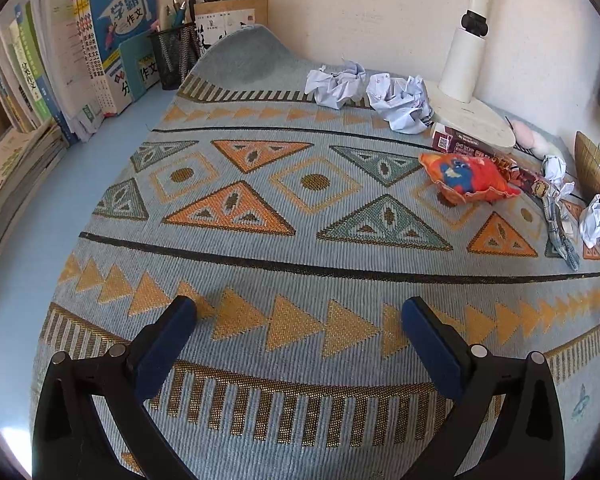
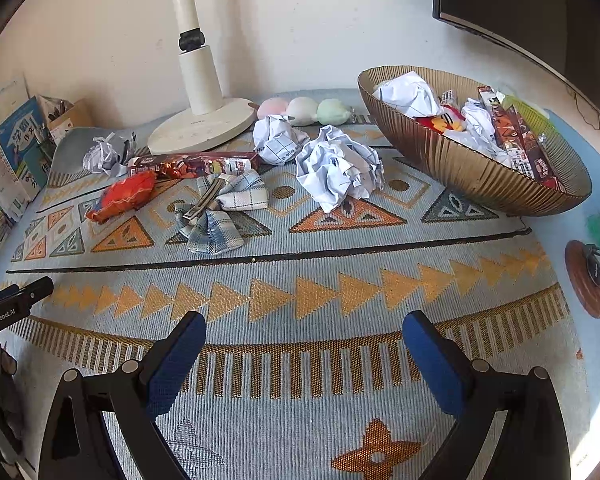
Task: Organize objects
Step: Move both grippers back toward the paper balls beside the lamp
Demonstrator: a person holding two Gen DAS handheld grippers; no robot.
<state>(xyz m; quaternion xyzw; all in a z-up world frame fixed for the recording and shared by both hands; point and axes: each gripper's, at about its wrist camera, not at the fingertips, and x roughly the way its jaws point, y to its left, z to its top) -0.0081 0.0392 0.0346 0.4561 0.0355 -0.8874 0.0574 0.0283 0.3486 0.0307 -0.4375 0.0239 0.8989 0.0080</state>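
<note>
We note left gripper point(image 1: 300, 316) and right gripper point(image 2: 304, 330) both spread wide, empty, above patterned mat point(image 2: 300, 280); crumpled paper point(image 2: 338, 172) beside bowl point(image 2: 480, 176)

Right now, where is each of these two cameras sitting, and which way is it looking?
Left wrist view: on the left gripper, looking down across the patterned mat toward books and the wall; its own open fingers show below.
Right wrist view: on the right gripper, facing the gold bowl and crumpled paper; its open fingers show, the other gripper at its left edge.
Shared: the mat, white lamp base, orange packet, plaid bow.
</note>
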